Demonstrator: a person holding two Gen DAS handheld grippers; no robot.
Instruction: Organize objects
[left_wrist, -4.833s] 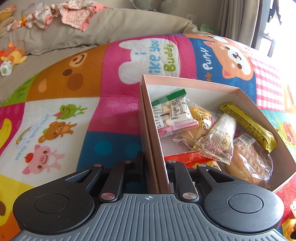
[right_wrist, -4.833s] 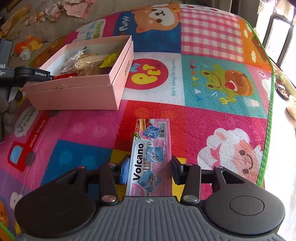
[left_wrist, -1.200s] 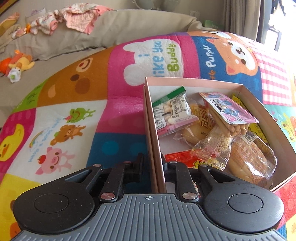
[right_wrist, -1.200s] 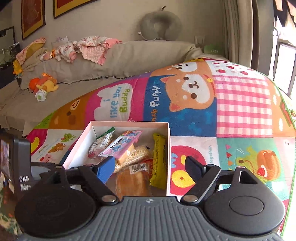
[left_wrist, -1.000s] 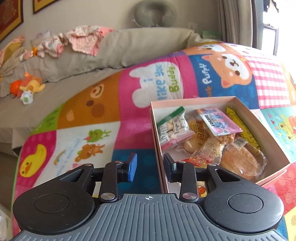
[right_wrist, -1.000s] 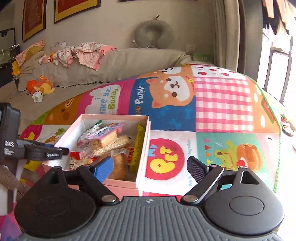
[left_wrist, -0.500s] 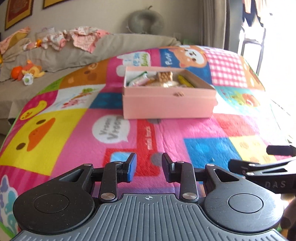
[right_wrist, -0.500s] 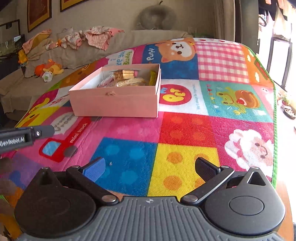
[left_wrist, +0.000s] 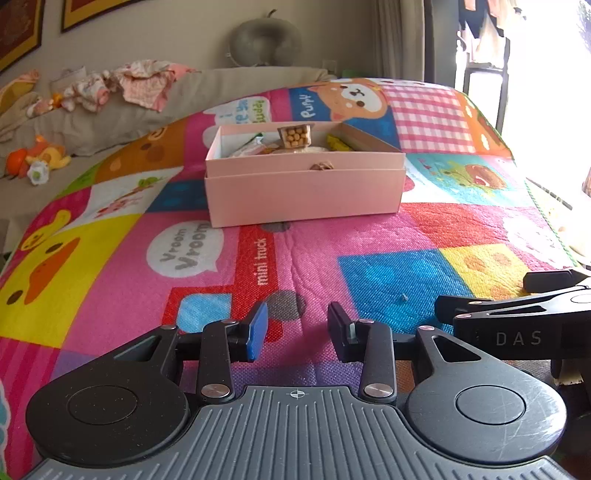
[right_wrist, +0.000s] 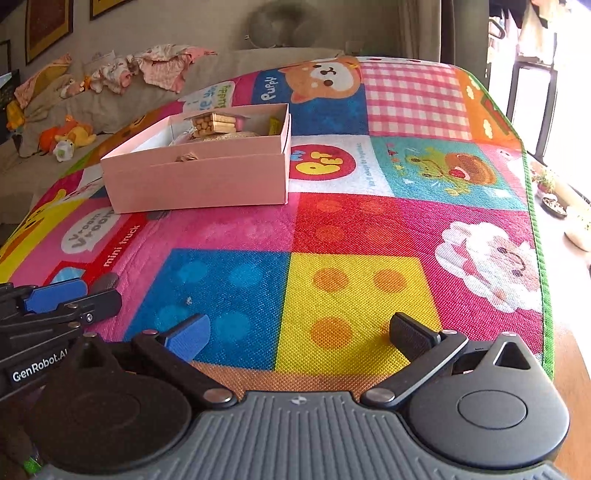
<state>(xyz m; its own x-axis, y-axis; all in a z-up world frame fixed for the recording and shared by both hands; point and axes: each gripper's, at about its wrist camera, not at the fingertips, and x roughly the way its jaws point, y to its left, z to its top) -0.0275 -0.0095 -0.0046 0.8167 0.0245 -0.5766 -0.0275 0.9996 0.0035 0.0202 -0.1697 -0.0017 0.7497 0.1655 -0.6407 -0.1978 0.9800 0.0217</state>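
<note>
Both tongs (left_wrist: 297, 330) (right_wrist: 299, 334) gape, box (left_wrist: 303, 184) well beyond.

Only the pink box (left_wrist: 303, 192) stands mid-mat, toward the far edge; the mat's (right_wrist: 354, 295) near half and right side lie bare.

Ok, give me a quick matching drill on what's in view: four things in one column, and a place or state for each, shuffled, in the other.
Things:
1. pink box
2. biscuit pack
3. left gripper
4. stuffed toy

Places or states:
A. on the beige couch behind the mat
B. open, nothing between its fingers, over the mat
C. lid off, standing on the play mat
D. on top of the other snacks inside the box

Pairs: 1-C, 2-D, 3-B, 4-A
</note>
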